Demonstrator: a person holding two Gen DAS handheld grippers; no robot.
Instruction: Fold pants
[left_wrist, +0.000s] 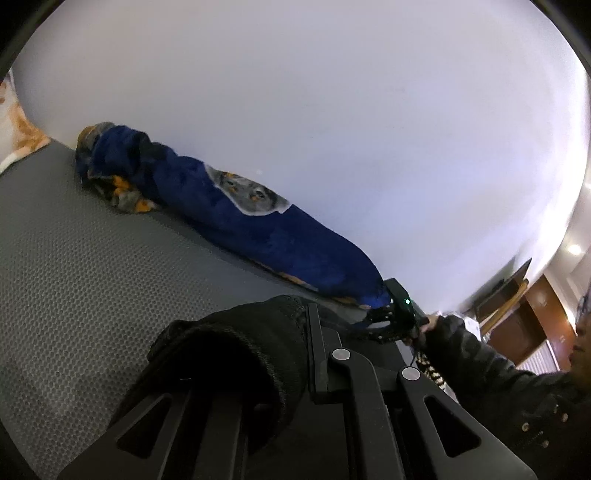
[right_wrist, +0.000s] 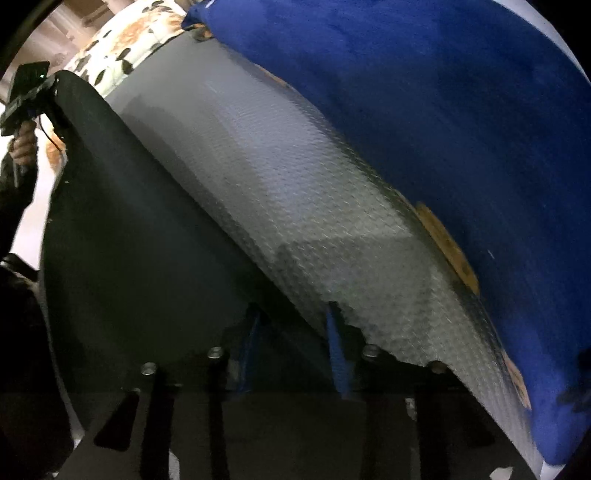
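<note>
The black pants (right_wrist: 129, 240) lie spread on the grey textured mat (right_wrist: 295, 184), with one long edge running diagonally. My right gripper (right_wrist: 293, 314) points steeply down at that edge. Its blue-padded fingers (right_wrist: 336, 332) stand close together with dark cloth pinched between them. My left gripper (left_wrist: 314, 332) is shut on a bunched end of the pants (left_wrist: 221, 362), which drapes over its left finger. In the right wrist view the left gripper (right_wrist: 26, 92) holds a pants corner raised at the far left. The right gripper (left_wrist: 380, 319) shows low on the mat, held by a hand.
A blue blanket (left_wrist: 258, 229) with a wolf print lies along the white wall (left_wrist: 332, 110), bordering the mat (left_wrist: 74, 277). A floral cloth (right_wrist: 129, 40) sits past the mat's far end. A person's dark sleeve (left_wrist: 480, 365) reaches in from the right.
</note>
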